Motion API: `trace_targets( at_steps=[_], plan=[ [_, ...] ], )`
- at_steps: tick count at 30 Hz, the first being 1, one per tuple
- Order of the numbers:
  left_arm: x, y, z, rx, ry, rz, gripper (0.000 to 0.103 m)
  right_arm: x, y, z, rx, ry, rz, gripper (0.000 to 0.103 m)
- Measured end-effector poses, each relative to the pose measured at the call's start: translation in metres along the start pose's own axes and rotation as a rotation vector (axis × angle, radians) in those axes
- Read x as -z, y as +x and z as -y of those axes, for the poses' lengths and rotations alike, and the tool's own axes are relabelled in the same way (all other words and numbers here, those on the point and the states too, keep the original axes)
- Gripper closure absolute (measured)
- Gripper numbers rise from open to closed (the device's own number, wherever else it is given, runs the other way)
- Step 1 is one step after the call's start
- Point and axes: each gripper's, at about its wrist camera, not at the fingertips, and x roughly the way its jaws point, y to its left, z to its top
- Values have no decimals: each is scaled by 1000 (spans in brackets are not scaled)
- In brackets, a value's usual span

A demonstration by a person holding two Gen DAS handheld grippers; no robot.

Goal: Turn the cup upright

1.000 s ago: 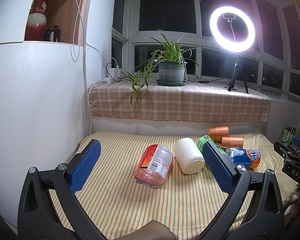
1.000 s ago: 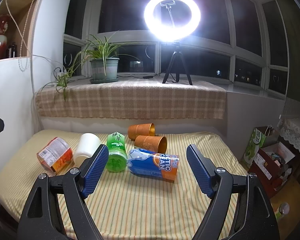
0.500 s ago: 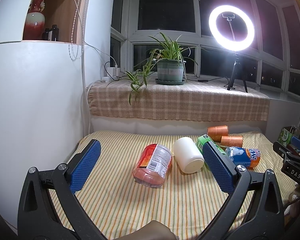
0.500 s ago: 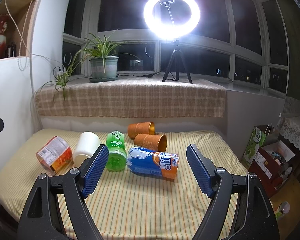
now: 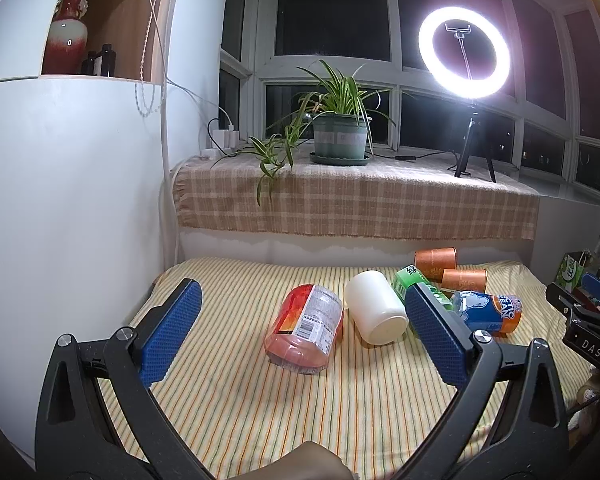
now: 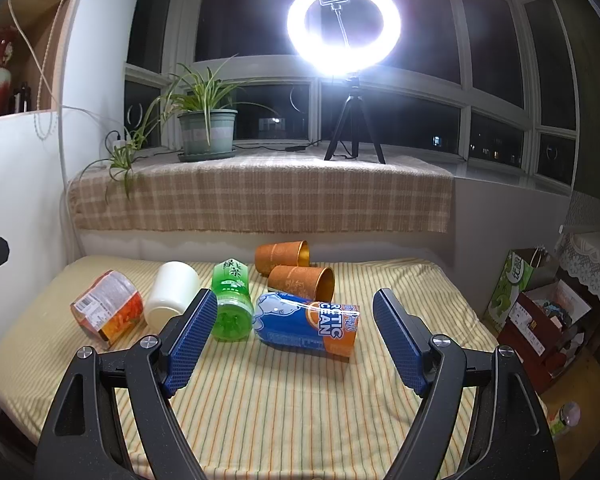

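Across the middle of both frames, on the striped cloth [image 6: 300, 400], six containers are lying on their sides. Task item: white cup [image 5: 376, 307] [image 6: 171, 294], plain and unlabelled, is lying just left of centre in the right wrist view and centre-right in the left wrist view, with one flat end facing the left camera; I cannot tell whether that end is the mouth or the base.

Just beside it toward frame left, a red clear-walled cup [image 5: 306, 328] [image 6: 108, 311] is showing a white printed label with a barcode; text too small to read. On its other side, a green bottle [image 6: 231, 298] [image 5: 418, 280] is carrying Chinese characters. Next, a blue and orange can [image 6: 306, 324] [image 5: 486, 314] is reading "ARCTIC OCEAN" in part. Behind these, two orange paper cups [image 6: 282, 255] [image 6: 302, 282] are lying with gold-lined mouths pointing frame right; both interiors are looking empty.

Left gripper [image 5: 300, 338]: jaws are standing wide apart, holding nothing, framing the red cup and white cup without touching. Right gripper [image 6: 294, 342]: jaws likewise spread, gripping nothing, framing the can.

At upper frame, a ring light [image 6: 344, 28] and a potted plant [image 6: 208, 130] are sitting on the checked sill cloth [image 6: 260, 196].
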Motion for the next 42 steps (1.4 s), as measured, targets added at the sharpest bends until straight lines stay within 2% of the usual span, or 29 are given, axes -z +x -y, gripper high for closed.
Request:
trace_targets(
  at_steps=[8,15,22,32,39,42],
  plan=[
    [5,4,4,7,-2,-16,0,1,2,-1,-1,1,-4,23],
    [4,17,-3,46,6,-87,0,4,5,0,4,6,-17,23],
    [-4,63,-23,145,-27,-267,0,5,7,3,12,19,-28,23],
    [-4,160,-37,296,-112,-550,0,8,9,8,24,30,-41,23],
    [10,215,-34,329,-121,-701,4,9,11,13,34,37,-49,23],
    [13,226,-30,338,-99,-736,4,10,13,16,41,41,-54,23]
  ],
)
